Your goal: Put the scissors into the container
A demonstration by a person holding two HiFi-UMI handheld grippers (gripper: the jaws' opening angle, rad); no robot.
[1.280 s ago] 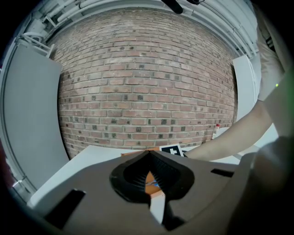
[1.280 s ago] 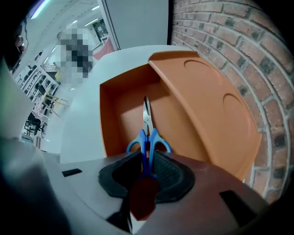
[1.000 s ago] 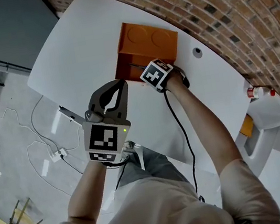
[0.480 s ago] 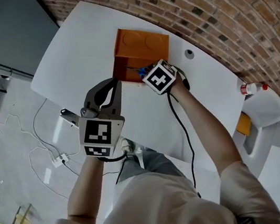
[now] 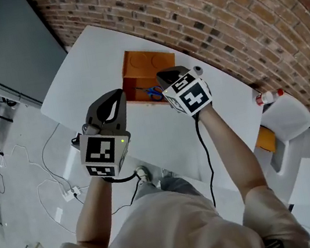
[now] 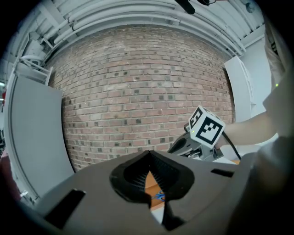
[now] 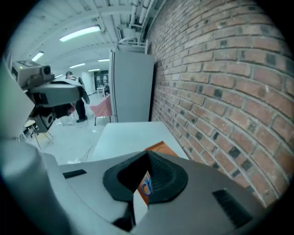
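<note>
The orange container (image 5: 150, 62) stands on the white table (image 5: 86, 61) near the brick wall. Blue-handled scissors (image 5: 153, 92) lie inside it by its near wall. My right gripper (image 5: 163, 78) hovers just right of the container, above its rim, jaws together and empty. My left gripper (image 5: 119, 93) is held over the table's near edge, left of the container, also shut with nothing in it. Through the left gripper (image 6: 148, 153) I glimpse the container (image 6: 148, 180) and scissors (image 6: 159, 196). Below the right gripper (image 7: 148, 155) the scissors (image 7: 146, 187) and container (image 7: 161, 148) show.
A brick wall (image 5: 231, 13) runs behind the table. A white chair (image 5: 293, 121) and a small bottle (image 5: 265, 97) are at the right. Cables (image 5: 59, 183) lie on the floor to the left, below the table edge.
The right gripper has drawn up and back from the container, and the scissors now lie uncovered inside it. The left gripper has stayed shut at about the same spot.
</note>
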